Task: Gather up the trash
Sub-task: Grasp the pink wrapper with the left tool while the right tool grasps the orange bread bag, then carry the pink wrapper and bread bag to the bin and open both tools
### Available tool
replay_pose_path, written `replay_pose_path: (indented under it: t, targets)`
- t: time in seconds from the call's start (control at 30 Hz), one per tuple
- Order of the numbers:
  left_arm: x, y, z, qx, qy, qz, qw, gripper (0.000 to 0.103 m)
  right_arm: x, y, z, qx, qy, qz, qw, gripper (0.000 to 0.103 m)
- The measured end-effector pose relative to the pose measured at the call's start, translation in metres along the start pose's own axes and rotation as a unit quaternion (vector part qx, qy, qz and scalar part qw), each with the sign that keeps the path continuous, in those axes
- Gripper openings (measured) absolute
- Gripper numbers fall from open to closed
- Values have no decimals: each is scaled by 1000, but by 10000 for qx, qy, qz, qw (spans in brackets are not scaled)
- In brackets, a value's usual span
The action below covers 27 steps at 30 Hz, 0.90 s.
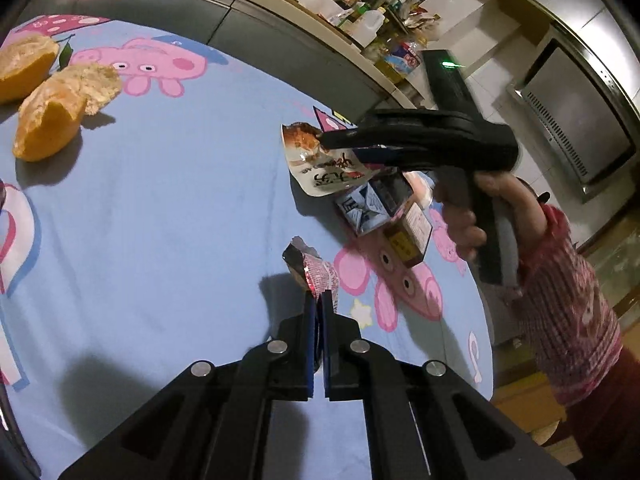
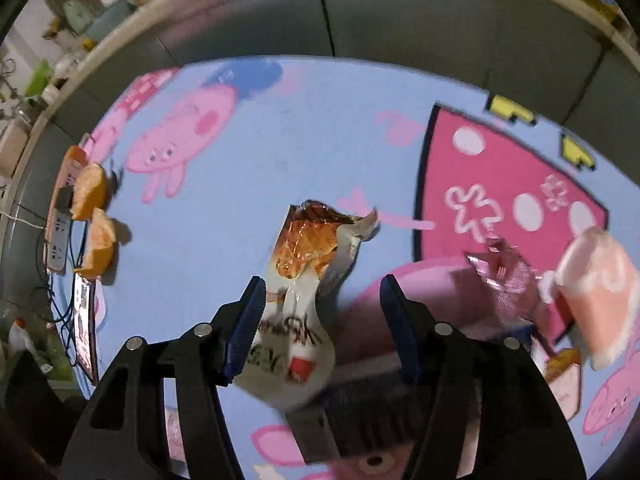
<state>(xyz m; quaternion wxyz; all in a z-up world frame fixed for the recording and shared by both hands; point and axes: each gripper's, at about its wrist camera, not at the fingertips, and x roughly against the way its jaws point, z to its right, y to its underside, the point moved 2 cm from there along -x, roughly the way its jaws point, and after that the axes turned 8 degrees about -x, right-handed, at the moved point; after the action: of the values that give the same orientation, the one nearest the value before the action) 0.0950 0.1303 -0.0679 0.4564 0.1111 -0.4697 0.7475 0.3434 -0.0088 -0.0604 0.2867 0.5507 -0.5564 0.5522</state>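
Left tool (image 1: 318, 300) clamps a pink wrapper (image 1: 316, 274) above the blue cartoon worktop (image 1: 180, 200), while the right tool (image 2: 320, 320), fingers spread, straddles a white pouch (image 2: 304, 280) near small boxes (image 1: 384, 216) and orange peels (image 1: 48, 120).

Black tongs (image 1: 319, 300), blue ribbed pads (image 2: 245, 332), silver screws, pink patterned sleeve (image 1: 568, 304)
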Motion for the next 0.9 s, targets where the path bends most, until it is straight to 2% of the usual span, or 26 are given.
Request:
replay_pose_path:
  t: [0.03,0.13,0.2,0.23,0.43,0.53,0.67,0.77,0.9]
  targets:
    - [1,0,0,-19,-4,3,10000,3,-3,-1,-2,65,92,0,9999,57]
    - [1,1,1,-70,-38,-8,10000,3,-10,1,-10,136,21,-214,9997,31]
    - [1,1,3,-109,-71,4,9999,3,-7,10,-22,408,108,-10,9991,29]
    - [1,1,4,-124,-91,17,9999,3,-2,14,-26,525,155,157,9984,25]
    - [6,1,13,-202,-138,65,9997,3,61,48,-37,617,-337,1338,9885,20]
    - [10,2,21,-285,-133,105,9994,3,103,89,-39,772,-509,1931,9768,17]
    - [14,3,33,-406,-96,137,9990,3,136,155,-34,811,-455,2567,9620,16]
    - [12,5,41,-474,-59,91,9988,3,143,195,-17,579,-396,2752,9588,16]
    - [6,5,61,-648,23,-2,9979,3,145,243,29,-293,-553,2739,9597,16]
